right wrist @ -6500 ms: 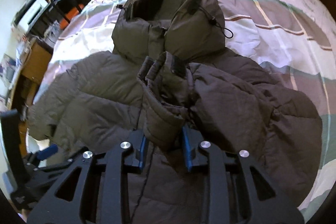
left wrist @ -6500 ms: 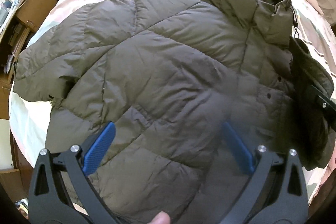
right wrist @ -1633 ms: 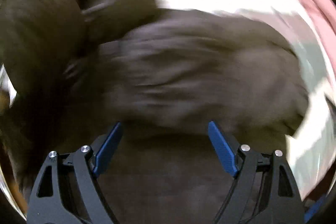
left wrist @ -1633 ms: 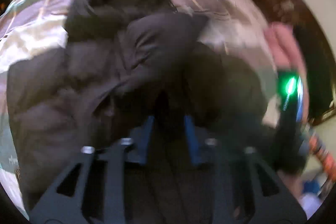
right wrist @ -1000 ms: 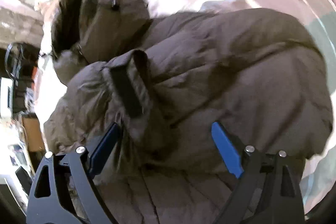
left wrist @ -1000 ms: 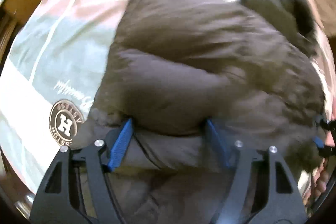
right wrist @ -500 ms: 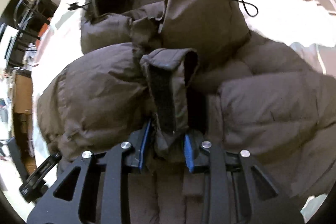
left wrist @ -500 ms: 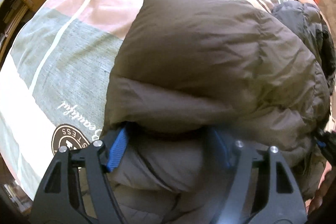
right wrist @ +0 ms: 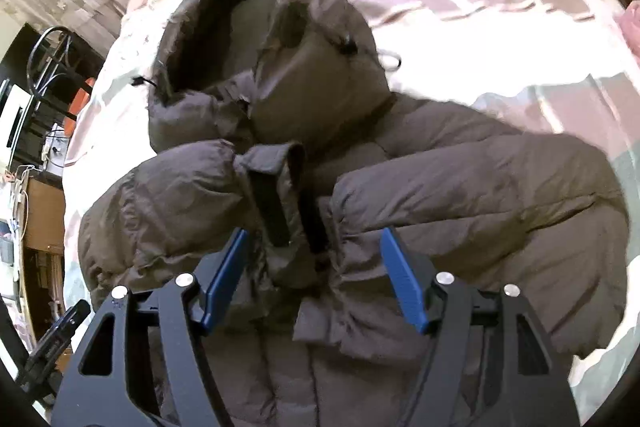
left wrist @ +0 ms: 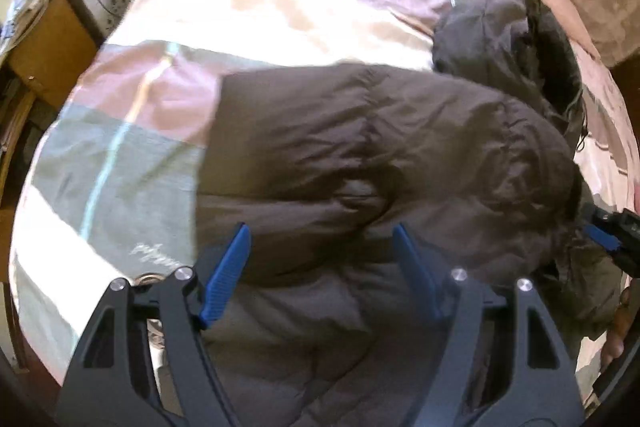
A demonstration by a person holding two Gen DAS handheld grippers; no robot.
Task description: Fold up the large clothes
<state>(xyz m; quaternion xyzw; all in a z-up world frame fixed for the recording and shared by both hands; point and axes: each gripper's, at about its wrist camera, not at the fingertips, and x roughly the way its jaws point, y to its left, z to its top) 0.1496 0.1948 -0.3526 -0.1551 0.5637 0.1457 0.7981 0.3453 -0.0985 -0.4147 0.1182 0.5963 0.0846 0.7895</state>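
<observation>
jacket (left wrist: 380, 155) lies on bed (left wrist: 168, 39), sleeves folded in over front, hood (right wrist: 280, 39) toward pillows. left gripper (left wrist: 322, 267) jaws apart, over folded sleeve, nothing held. right gripper (right wrist: 314, 279) jaws apart either side of cuff (right wrist: 280, 203) w/ dark strap, not clamped. 2 sleeves meet at centre.

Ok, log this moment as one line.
step: fold sleeves | left gripper: open | right gripper: open, straddling cuff | puffer jacket: both sleeves folded in, hood unfolded
</observation>
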